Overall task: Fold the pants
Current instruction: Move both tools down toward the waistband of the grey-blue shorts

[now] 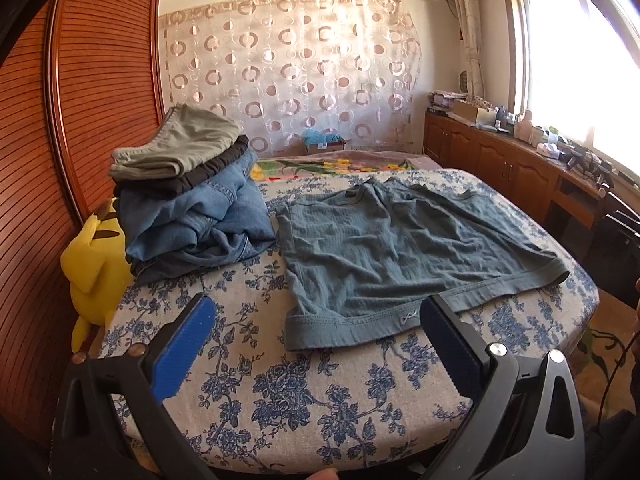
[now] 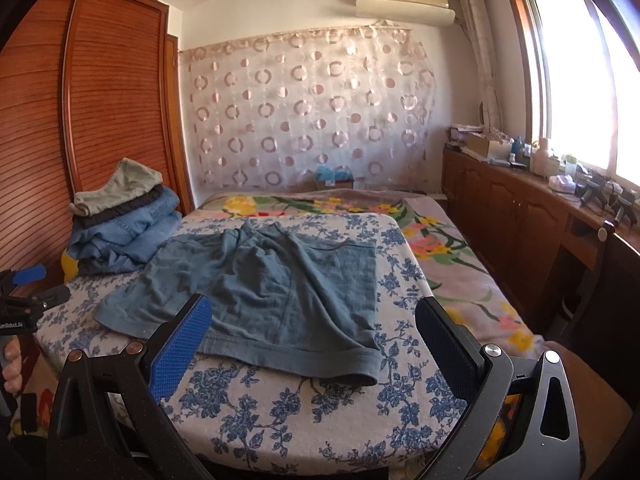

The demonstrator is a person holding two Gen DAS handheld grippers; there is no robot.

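Bed (image 1: 320, 412) under a blue-flowered cover. Blue-grey pants (image 1: 384, 256) lie spread flat on it, waistband nearest the near edge — wrinkled, unfolded. Stack of folded clothes (image 1: 188, 196) just beside them, toward the wardrobe. Left gripper (image 1: 316, 344) and right gripper (image 2: 312, 344) hang above the near edge — jaws spread wide, holding nothing.

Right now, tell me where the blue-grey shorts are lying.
In both wrist views the blue-grey shorts lie spread flat on the floral bedspread, waistband nearest the open grippers, just right of the stack of folded clothes by the wardrobe.
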